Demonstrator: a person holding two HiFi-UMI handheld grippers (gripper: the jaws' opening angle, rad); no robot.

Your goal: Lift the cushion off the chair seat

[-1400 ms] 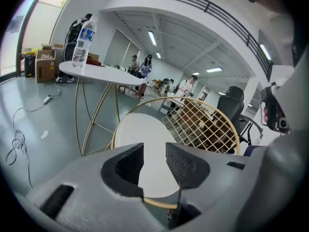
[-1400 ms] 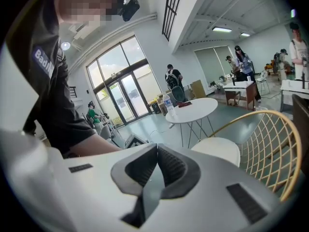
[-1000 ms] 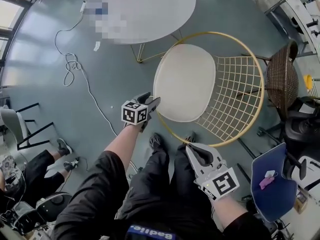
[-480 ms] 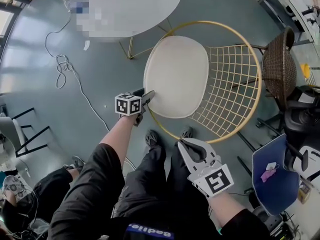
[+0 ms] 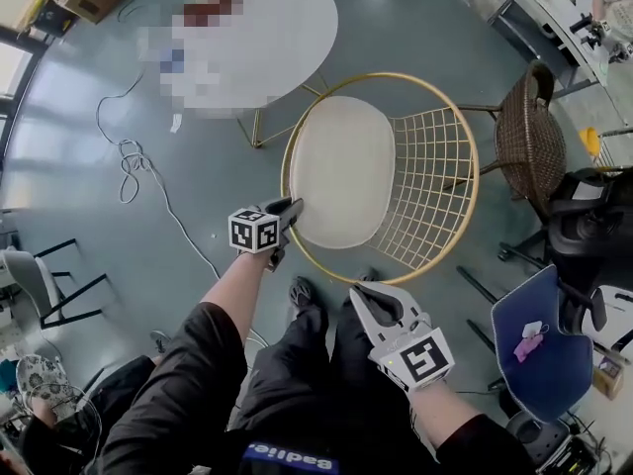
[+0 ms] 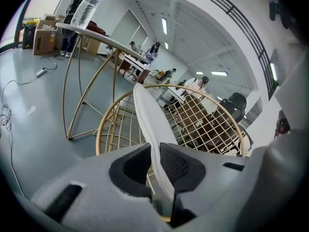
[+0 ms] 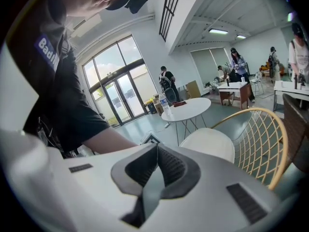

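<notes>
Cushion (image 5: 341, 171) lay on the seat of the gold wire chair (image 5: 427, 181), centre of the head view and a bit above the middle. It was white and oval, with its lower-left edge just inside the hoop.

Left gripper (image 5: 290, 206) was on that edge. In the left gripper view the cushion (image 6: 148, 112) ran edge-on between the pads, with the jaws closing on it and both pads apparently in contact. Head view was too steep to say whether that edge had cleared the seat yet.

Right gripper (image 5: 366, 300) hung at lower centre of the head view, over the person's legs and well apart from the chair. Its jaws were clenched together with nothing in them.

Step, as I read it: grasp being made, lift not evidently under way. Next move calls for a firm clamp first, then raising the edge up and away from the wire back. A one-edge grip on a soft pad will likely let it droop and pivot, so the far side may drag on the frame. The right gripper could open and take the opposite edge.

Further out: round white bench (image 5: 267, 28) at upper left, cable (image 5: 129, 166) on the floor at left.
</notes>
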